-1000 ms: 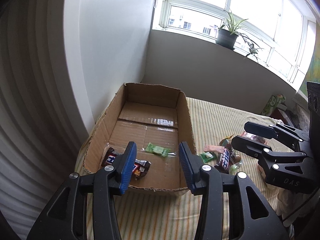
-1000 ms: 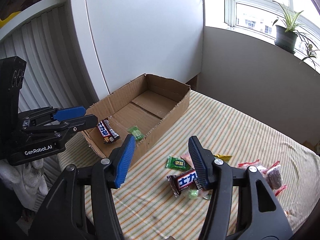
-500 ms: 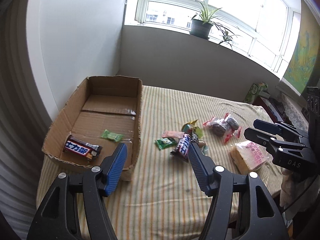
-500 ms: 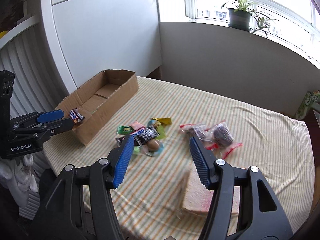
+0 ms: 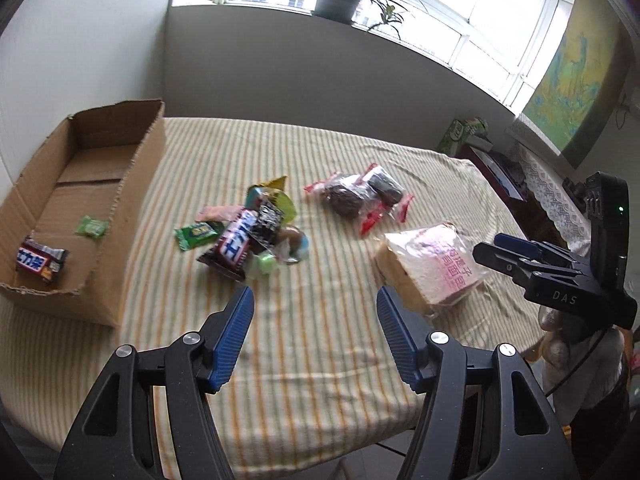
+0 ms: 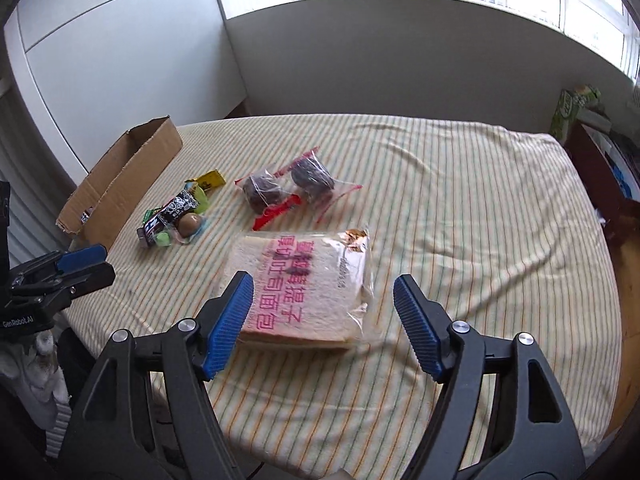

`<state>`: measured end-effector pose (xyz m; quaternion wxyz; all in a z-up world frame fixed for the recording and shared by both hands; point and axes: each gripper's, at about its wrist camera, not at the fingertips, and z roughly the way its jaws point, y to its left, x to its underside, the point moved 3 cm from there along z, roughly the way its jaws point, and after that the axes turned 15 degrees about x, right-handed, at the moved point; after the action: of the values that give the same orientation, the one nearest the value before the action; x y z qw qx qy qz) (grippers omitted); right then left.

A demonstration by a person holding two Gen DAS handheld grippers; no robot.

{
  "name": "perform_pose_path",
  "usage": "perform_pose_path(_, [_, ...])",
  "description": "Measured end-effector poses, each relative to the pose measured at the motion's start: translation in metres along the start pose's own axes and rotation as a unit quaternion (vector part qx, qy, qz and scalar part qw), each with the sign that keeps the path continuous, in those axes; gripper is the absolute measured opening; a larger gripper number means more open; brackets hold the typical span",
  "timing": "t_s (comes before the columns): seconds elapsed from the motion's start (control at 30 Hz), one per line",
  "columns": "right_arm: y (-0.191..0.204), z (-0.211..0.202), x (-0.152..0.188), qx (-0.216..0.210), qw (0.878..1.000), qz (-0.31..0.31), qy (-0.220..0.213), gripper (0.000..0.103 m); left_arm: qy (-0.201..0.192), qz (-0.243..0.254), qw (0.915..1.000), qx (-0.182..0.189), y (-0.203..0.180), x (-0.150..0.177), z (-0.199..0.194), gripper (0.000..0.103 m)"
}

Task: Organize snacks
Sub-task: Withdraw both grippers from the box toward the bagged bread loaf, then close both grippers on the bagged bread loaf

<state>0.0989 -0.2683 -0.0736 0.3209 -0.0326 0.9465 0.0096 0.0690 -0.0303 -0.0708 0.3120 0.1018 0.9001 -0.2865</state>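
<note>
The left tongs (image 5: 314, 300) are gaping empty above the striped surface (image 5: 320, 360), having just been widening. The right tongs (image 6: 324, 288) are spreading too, holding nothing, hovering over the bagged bread (image 6: 304, 284).

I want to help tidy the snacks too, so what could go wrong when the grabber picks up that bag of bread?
The bread bag is soft and wide: the right gripper, jaws open with nothing gripped, might squash the slices or catch only slippery plastic and drop it. The bag lies near the table's front edge, so a nudge could push it off. The cardboard box is narrow, with a chocolate bar already inside, so the bread may not fit flat.
</note>
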Motion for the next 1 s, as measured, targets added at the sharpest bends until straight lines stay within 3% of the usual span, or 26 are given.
perform_pose_path(0.47, [-0.01, 0.036, 0.017, -0.074, 0.995, 0.032, 0.051, 0.075, 0.069, -0.018, 0.9952, 0.067, -0.034, 0.007, 0.067, 0.067])
perform_pose_path(1.0, [0.001, 0.052, 0.018, -0.117, 0.989, 0.035, 0.078, 0.075, 0.097, -0.022, 0.9895, 0.105, -0.037, 0.003, 0.095, 0.064])
